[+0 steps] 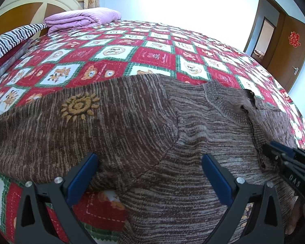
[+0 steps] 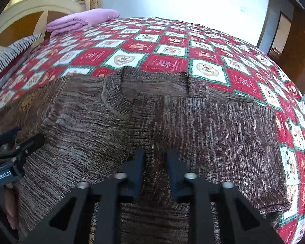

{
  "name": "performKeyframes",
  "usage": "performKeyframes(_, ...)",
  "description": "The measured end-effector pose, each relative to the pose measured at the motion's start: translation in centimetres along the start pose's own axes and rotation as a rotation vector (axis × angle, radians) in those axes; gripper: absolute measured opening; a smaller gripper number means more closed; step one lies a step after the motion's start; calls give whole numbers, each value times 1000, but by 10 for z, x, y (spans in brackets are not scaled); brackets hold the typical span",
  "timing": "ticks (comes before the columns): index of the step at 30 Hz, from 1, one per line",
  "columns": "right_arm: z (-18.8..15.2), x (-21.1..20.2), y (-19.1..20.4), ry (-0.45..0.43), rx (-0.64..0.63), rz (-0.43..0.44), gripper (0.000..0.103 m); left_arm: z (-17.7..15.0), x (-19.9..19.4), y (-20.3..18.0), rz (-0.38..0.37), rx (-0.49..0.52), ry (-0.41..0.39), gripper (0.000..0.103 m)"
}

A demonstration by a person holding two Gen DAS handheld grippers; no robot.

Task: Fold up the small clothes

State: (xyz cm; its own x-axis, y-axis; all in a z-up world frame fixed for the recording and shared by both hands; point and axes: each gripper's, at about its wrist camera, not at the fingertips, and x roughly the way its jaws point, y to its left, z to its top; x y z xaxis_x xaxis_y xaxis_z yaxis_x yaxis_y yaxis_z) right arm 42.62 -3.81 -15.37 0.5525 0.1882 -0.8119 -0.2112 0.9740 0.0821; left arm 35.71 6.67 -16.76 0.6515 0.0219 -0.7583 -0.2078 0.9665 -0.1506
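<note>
A brown knitted sweater [image 1: 132, 122] with a yellow sun motif [image 1: 78, 106] lies spread on the patterned bedspread [image 1: 152, 46]. My left gripper [image 1: 149, 162] is open, its blue fingers [image 1: 85, 170] wide apart just above the sweater's near part. The right gripper [image 1: 274, 152] shows at the right edge of this view, low on the sweater. In the right wrist view the sweater [image 2: 203, 126] shows its ribbed collar [image 2: 116, 99]. My right gripper [image 2: 154, 160] has its fingers [image 2: 139, 162] a narrow gap apart over the knit; whether they pinch fabric is unclear. The left gripper [image 2: 20, 142] shows at the left.
A folded purple blanket [image 1: 81, 20] lies at the head of the bed by the cream headboard [image 1: 30, 0]. A striped cloth [image 1: 12, 38] lies at the far left. A brown door [image 1: 288, 46] stands at the right.
</note>
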Motion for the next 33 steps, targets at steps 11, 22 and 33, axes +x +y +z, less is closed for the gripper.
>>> performKeyframes(11, 2, 0, 35, 28, -78, 39, 4, 0, 0, 0, -3, -3, -1, 103)
performKeyframes(22, -11, -51, -55, -47, 118, 93, 69, 0, 0, 0, -6, -5, -2, 103)
performKeyframes(33, -58, -44, -179, 32, 322, -149, 62, 0, 1, -1, 0, -1, -1, 103)
